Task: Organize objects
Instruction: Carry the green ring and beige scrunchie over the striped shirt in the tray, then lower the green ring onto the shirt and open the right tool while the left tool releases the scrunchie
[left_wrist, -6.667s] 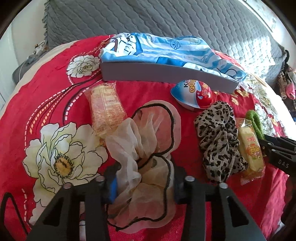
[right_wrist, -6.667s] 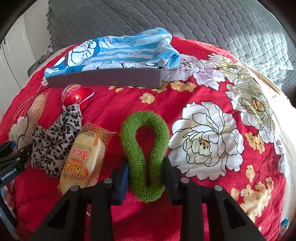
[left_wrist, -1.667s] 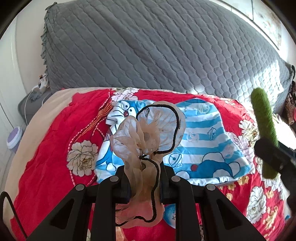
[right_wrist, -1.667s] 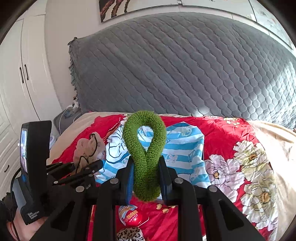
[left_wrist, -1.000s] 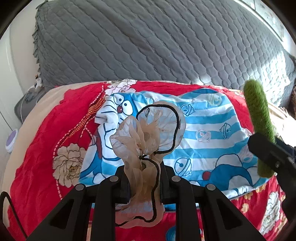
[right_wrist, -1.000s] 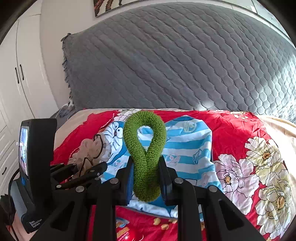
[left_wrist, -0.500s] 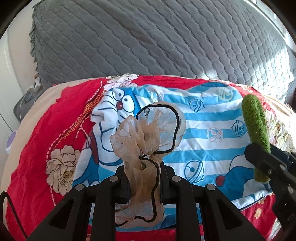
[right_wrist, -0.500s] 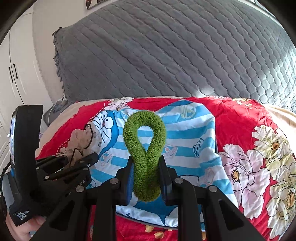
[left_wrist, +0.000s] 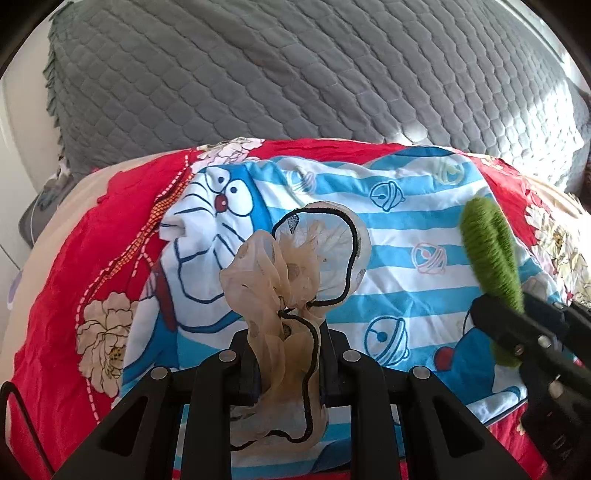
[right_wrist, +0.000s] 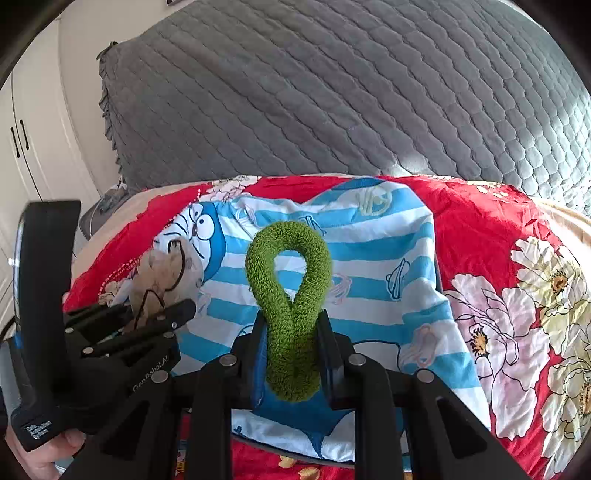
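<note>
My left gripper (left_wrist: 286, 341) is shut on a sheer beige scrunchie with black trim (left_wrist: 295, 266), which stands up between its fingers. My right gripper (right_wrist: 290, 338) is shut on a fuzzy green scrunchie (right_wrist: 288, 266), pinched into a loop. Both hang just above a blue-and-white striped cartoon cloth (left_wrist: 399, 229) that covers a grey box on the bed. In the left wrist view the right gripper (left_wrist: 517, 325) with the green scrunchie (left_wrist: 491, 251) is at the right. In the right wrist view the left gripper (right_wrist: 147, 317) and the beige scrunchie (right_wrist: 166, 273) are at the left.
A red bedspread with large cream flowers (right_wrist: 491, 236) covers the bed. A grey quilted headboard cushion (right_wrist: 332, 92) rises behind it. White cupboard doors (right_wrist: 26, 147) stand at the far left. A hand (right_wrist: 37, 458) holds the left gripper's handle.
Both grippers have sunk toward the striped cloth, which now fills more of each view. Each still holds its scrunchie as before.
</note>
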